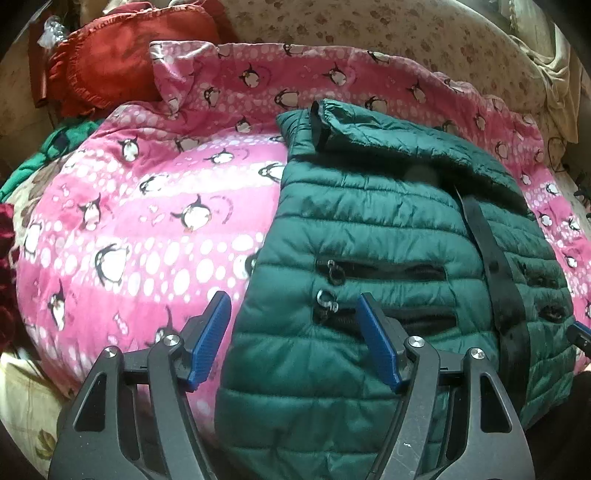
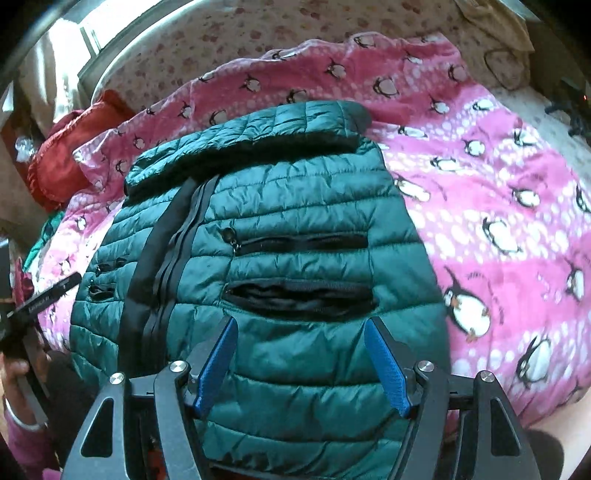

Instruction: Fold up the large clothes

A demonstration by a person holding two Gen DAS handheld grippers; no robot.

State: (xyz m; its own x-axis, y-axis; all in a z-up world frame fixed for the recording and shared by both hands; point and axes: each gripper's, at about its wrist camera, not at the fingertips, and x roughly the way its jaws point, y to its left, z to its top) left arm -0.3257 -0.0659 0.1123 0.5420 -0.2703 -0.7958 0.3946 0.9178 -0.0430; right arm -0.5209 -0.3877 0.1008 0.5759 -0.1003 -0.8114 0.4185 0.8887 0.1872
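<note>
A dark green quilted puffer jacket [image 1: 369, 229] lies front up on a pink penguin blanket [image 1: 140, 221], with a sleeve [image 1: 399, 144] folded across its top. It also shows in the right wrist view [image 2: 280, 221], sleeve [image 2: 258, 129] across the top. My left gripper [image 1: 293, 310] is open and empty, hovering over the jacket's near left edge by the pocket zips [image 1: 328, 284]. My right gripper [image 2: 300, 334] is open and empty, just above the jacket's near right part below an open pocket [image 2: 299, 295]. The left gripper's body [image 2: 40, 299] shows at the left of the right wrist view.
The pink blanket [image 2: 498, 206] covers a bed with a floral sheet [image 1: 369, 29]. A red ruffled cushion [image 1: 122, 62] lies at the far left, and shows in the right wrist view [image 2: 70, 147]. Green cloth [image 1: 44, 147] lies at the left edge. A window frame [image 2: 110, 48] is behind.
</note>
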